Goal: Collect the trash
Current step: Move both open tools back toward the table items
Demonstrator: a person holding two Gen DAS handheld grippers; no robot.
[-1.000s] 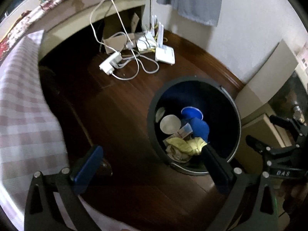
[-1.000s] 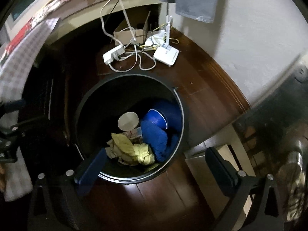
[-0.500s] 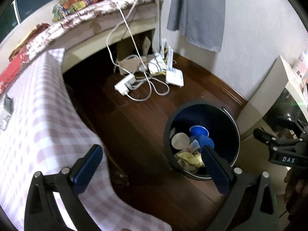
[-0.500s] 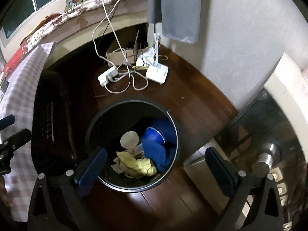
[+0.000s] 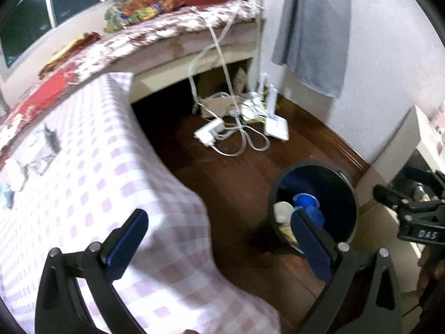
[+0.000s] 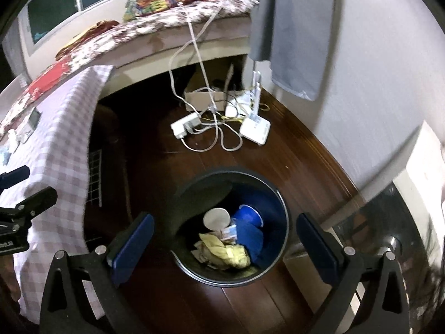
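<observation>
Both grippers, left (image 5: 219, 239) and right (image 6: 222, 239), gape empty; next they should seek scraps on the table (image 5: 91, 167), clear of the bin (image 6: 278, 267).

A trash bin (image 6: 230, 228) stands on the wooden floor (image 6: 278, 150) at lower centre of the right wrist frame, holding a cup (image 6: 247, 217), a round lid (image 6: 217, 218) to its left and crumpled wrappers (image 6: 225, 253) below them. At upper centre, behind the bin, a power strip (image 6: 185, 124) and a router (image 6: 255, 128) lie among cables (image 6: 219, 139) before a cardboard box (image 6: 204, 98). A cloth-covered table (image 5: 91, 183) fills the left of the left wrist frame, left of the bin. A bed (image 5: 172, 27) runs across the top; a towel (image 5: 311, 30) hangs on the wall at upper right.
</observation>
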